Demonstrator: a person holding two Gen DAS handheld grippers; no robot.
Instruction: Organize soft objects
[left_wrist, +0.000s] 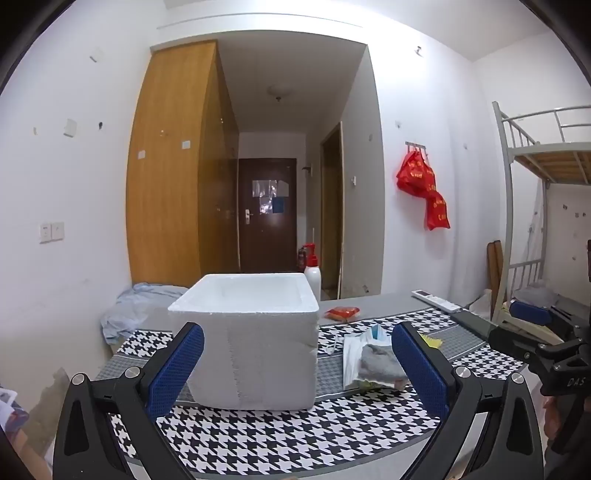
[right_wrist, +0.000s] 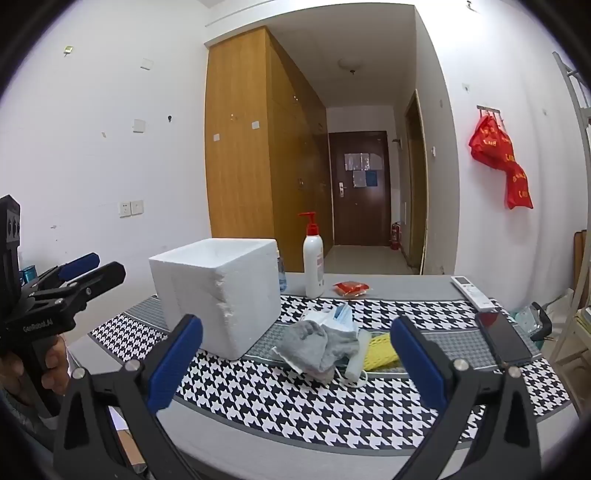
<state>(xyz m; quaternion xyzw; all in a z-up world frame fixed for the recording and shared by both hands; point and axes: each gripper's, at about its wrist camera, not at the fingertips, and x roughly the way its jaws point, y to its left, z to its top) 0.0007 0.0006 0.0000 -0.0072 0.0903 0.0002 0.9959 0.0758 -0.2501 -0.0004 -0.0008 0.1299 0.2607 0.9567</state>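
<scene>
So both tools were spread wide and holding nothing. The left tool (left_wrist: 297, 363) hovered low over the black-and-white houndstooth cloth on the tabletop (left_wrist: 280, 439), with the open white styrofoam box (left_wrist: 251, 343) sitting right between its blue-padded fingers (left_wrist: 177, 369). The right tool (right_wrist: 295, 363) hung over the near edge, pointed at the soft stuff: a crumpled grey sock (right_wrist: 314, 345) lay at about 12 o'clock from it, just right of the box, touching a bunch of white and blue face masks (right_wrist: 334, 317) behind it and a yellow knitted cloth (right_wrist: 380, 354) at roughly 1 o'clock. All of that pile was on the cloth, outside the box.

Further back stood a white pump bottle with a red top (right_wrist: 313, 266), a small red snack packet (right_wrist: 351, 288) beside it, a white remote control (right_wrist: 472, 291) at 2 o'clock, and a dark smartphone (right_wrist: 504, 341) nearer the right edge.
</scene>
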